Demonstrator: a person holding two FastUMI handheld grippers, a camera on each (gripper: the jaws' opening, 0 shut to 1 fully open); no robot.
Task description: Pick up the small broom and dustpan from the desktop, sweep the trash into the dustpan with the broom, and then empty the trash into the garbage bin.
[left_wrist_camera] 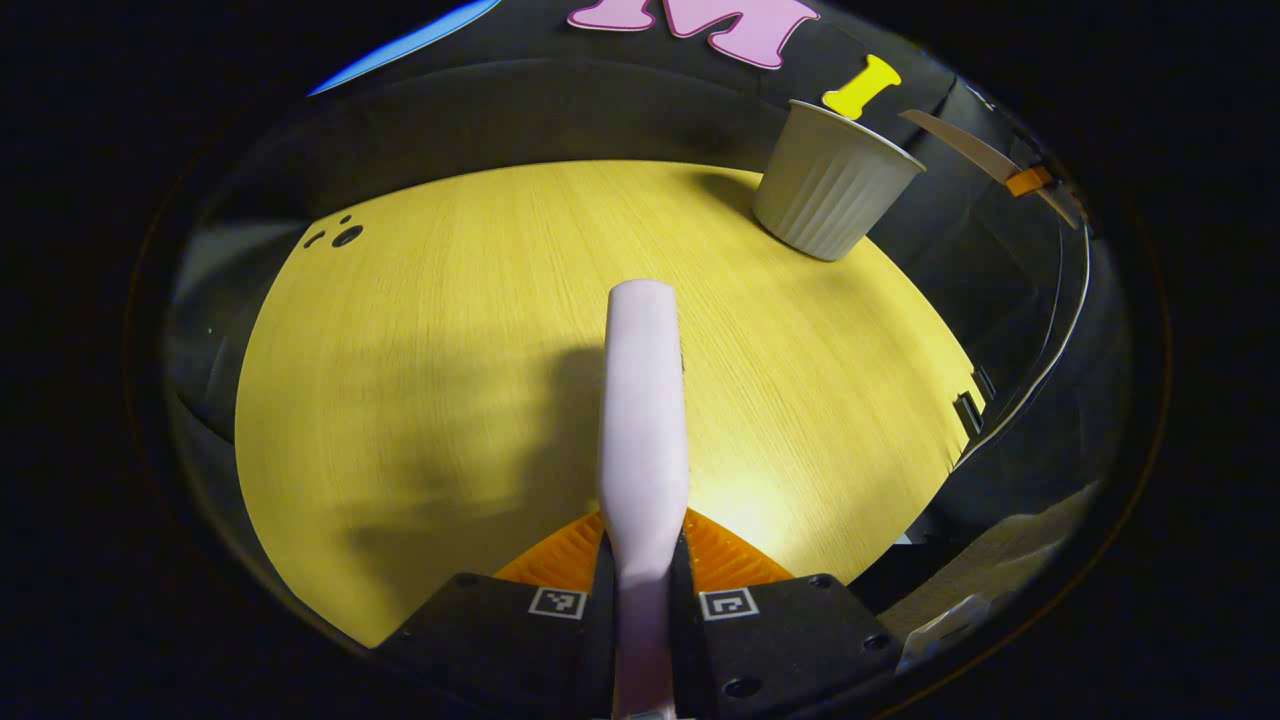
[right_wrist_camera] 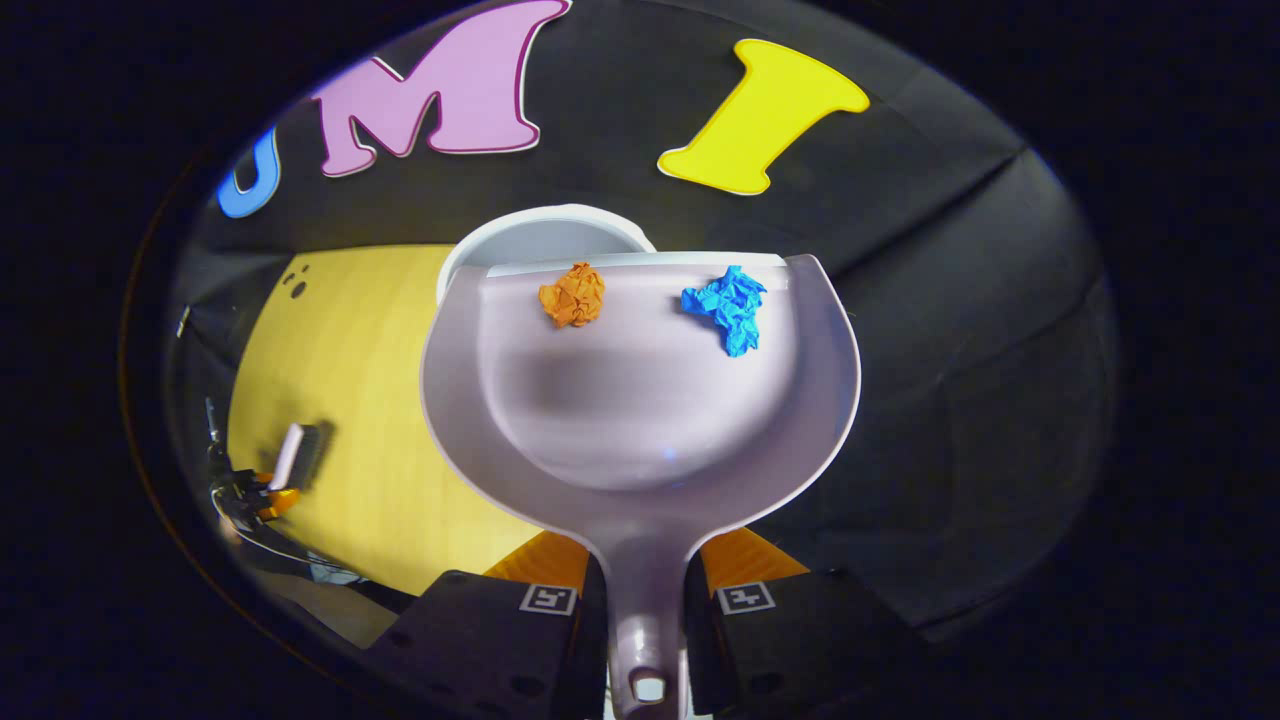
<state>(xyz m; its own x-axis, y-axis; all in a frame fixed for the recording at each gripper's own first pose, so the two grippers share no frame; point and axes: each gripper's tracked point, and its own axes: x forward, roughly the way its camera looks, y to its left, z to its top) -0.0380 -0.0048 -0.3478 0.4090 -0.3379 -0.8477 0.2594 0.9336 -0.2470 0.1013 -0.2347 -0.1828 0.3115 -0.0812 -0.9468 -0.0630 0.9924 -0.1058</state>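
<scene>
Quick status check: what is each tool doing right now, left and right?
Left tool: closed on the broom handle, above the desktop.
Right tool: closed on the dustpan handle, two paper balls inside, held at the bin.

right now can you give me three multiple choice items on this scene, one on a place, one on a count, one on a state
1. Where are the paper balls?
A. on the desktop
B. in the dustpan
C. in the bin

2. How many paper balls are there?
A. one
B. two
C. four

3. What is the right hand-held gripper doing?
A. hanging open
B. shut on the broom
C. shut on the dustpan handle

Answers:
1 B: the orange paper ball and the blue paper ball lie near the front lip of the dustpan, above the garbage bin.
2 B: one orange, one blue.
3 C: the right hand-held gripper has both fingers against the dustpan handle; the left hand-held gripper holds the broom.
</scene>
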